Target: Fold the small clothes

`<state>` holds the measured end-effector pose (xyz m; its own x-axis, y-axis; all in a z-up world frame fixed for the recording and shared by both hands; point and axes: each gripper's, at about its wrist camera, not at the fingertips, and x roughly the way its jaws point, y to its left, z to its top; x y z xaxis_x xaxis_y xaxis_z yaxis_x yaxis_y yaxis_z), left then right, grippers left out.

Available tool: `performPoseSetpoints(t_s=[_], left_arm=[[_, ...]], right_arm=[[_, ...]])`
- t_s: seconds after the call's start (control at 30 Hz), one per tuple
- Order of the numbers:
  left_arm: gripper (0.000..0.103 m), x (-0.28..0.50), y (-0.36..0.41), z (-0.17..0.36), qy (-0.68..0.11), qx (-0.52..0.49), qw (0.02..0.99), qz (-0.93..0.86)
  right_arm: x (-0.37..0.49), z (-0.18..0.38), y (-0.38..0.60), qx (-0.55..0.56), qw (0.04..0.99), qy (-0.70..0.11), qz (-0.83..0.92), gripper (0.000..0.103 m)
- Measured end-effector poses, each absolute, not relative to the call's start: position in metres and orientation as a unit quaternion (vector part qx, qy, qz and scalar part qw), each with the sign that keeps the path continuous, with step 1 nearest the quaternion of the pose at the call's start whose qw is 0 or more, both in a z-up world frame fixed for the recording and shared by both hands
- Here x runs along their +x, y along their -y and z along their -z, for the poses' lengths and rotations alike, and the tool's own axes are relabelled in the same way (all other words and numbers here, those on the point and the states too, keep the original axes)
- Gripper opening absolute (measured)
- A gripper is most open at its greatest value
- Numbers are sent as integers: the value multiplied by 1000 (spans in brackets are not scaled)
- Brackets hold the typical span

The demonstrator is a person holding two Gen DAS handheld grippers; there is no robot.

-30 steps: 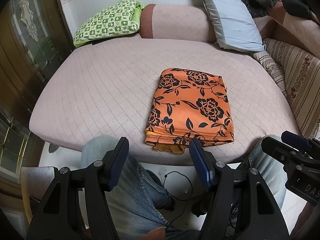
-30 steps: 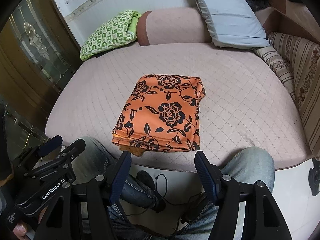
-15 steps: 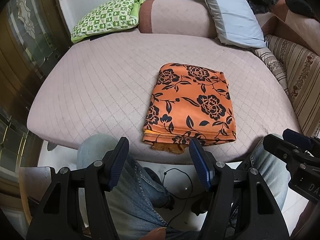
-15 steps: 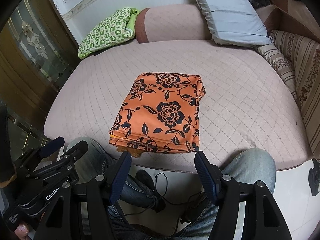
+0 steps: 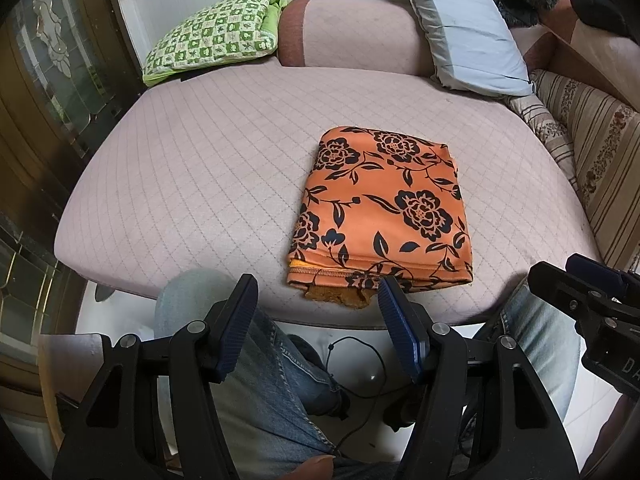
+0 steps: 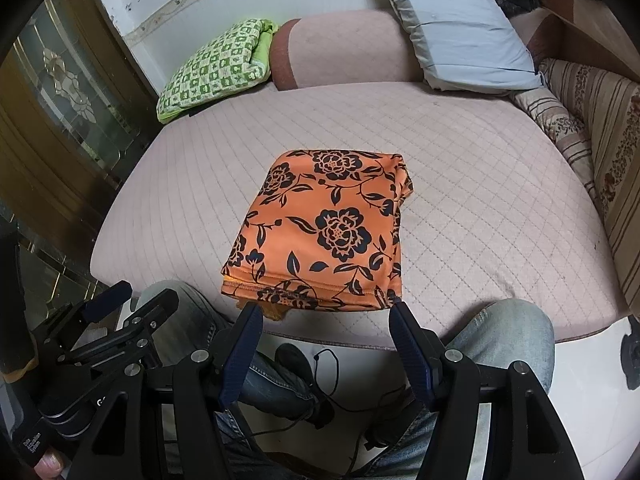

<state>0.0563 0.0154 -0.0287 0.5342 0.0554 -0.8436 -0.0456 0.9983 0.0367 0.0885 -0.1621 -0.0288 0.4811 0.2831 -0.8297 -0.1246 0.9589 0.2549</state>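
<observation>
Left gripper [image 5: 316, 300] and right gripper [image 6: 324, 326]: both wide, empty, unmoved over the last second, held short of the bed [image 5: 192, 176]. Folded orange garment [image 5: 384, 204] lies at 12 o'clock, near edge. Nothing changed; fold looks finished.

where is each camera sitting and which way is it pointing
Left wrist: sits on the left gripper, looking forward and down at the folded orange cloth on the pink cushion; its own fingers, jeaned knees and the right gripper at the right edge show.
Right wrist: sits on the right gripper, aimed the same way at the cloth; its fingers, knees and the left gripper at the left show.
Shared: cloth, cushion, green pillow, grey pillow.
</observation>
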Motion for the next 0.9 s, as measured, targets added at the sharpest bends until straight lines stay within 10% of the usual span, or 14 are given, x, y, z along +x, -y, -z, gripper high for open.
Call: performPoseSetpoints(t_s=[0.9], left_arm=[[63, 67, -19, 39, -494, 10, 869, -28]], right_arm=[[98, 37, 160, 82, 849, -508, -118, 63]])
